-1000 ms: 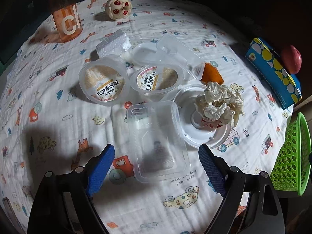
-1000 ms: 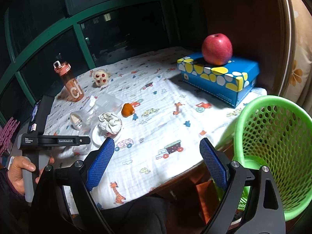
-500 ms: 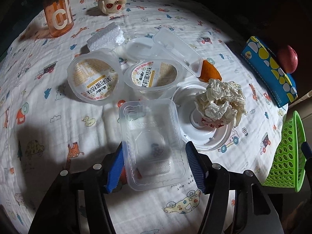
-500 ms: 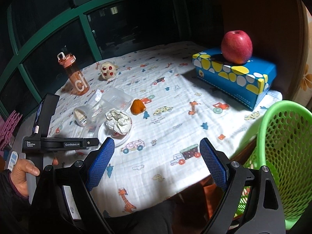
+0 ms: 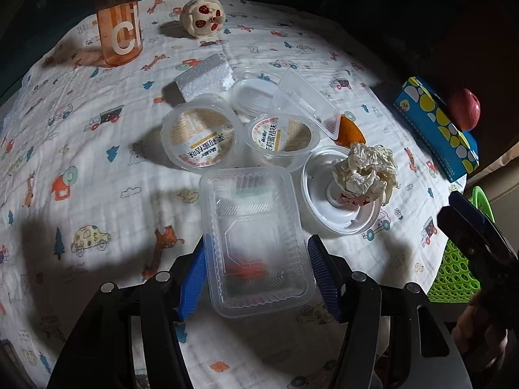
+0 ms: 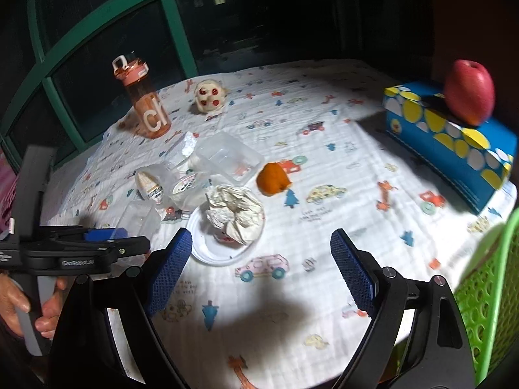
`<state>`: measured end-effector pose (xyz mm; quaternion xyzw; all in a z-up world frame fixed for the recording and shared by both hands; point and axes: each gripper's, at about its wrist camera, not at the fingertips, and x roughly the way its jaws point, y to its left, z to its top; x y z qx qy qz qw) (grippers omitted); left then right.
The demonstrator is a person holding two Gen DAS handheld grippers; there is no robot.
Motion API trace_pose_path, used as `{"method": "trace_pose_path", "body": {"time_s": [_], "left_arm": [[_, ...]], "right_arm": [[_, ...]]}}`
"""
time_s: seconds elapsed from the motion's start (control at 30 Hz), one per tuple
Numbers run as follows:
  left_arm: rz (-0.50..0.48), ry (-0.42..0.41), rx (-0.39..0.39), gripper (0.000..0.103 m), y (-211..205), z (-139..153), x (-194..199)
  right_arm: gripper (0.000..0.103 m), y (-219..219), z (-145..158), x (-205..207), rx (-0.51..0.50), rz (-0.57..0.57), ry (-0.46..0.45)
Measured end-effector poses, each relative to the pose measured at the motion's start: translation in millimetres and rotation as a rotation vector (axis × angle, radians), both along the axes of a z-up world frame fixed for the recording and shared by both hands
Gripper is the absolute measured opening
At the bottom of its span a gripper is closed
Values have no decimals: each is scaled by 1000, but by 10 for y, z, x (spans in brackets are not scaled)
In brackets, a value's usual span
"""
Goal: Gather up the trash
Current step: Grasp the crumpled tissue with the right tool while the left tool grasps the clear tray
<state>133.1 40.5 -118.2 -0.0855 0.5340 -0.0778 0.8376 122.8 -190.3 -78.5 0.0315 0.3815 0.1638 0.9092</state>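
Observation:
My left gripper (image 5: pixel 258 249) is shut on a clear plastic tray (image 5: pixel 249 207), its blue pads pressing the tray's two long sides near the front edge of the table. Behind the tray lie two labelled clear cups (image 5: pixel 201 136) (image 5: pixel 280 136), a clear lid (image 5: pixel 305 100), a foam block (image 5: pixel 204 77) and a piece of orange peel (image 5: pixel 348 131). Crumpled paper (image 6: pixel 233 210) sits on a white plastic lid (image 6: pixel 223 253). My right gripper (image 6: pixel 261 240) hovers just in front of that paper; its jaws are closing slightly and hold nothing.
A green mesh basket (image 6: pixel 486 291) stands off the table's right edge. A blue tissue box (image 6: pixel 454 149) with a red apple (image 6: pixel 470 92) on it lies at the right. An orange bottle (image 6: pixel 146 103) and a small round toy (image 6: pixel 211 95) stand at the back.
My left gripper's jaws closed onto the clear tray's sides. My right gripper swung left from the basket side, so the crumpled paper is now close in front of it.

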Motion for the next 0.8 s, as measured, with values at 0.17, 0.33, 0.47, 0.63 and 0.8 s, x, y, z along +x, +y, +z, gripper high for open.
{"method": "trace_pose_path", "body": {"time_s": [0.17,0.33,0.47,0.63,0.8], "left_arm": [[9,-19,-3,58,109,61,-43],[16,-18,-15,58,183,70,-50],[18,-24,-13,58,213,82,-57],[15,-24,-13,58,222,80,-49],[9,-28,-11,58,196,95,-61]], "right_arm": [[85,282,-109,219,-49,59,12],[81,491,-261,412,-138,77,28],[74,551,-352,504,-176,75,41],[55,569,-385,523,-188,78,49],[46,533,-304,451,-167,68,39]]}}
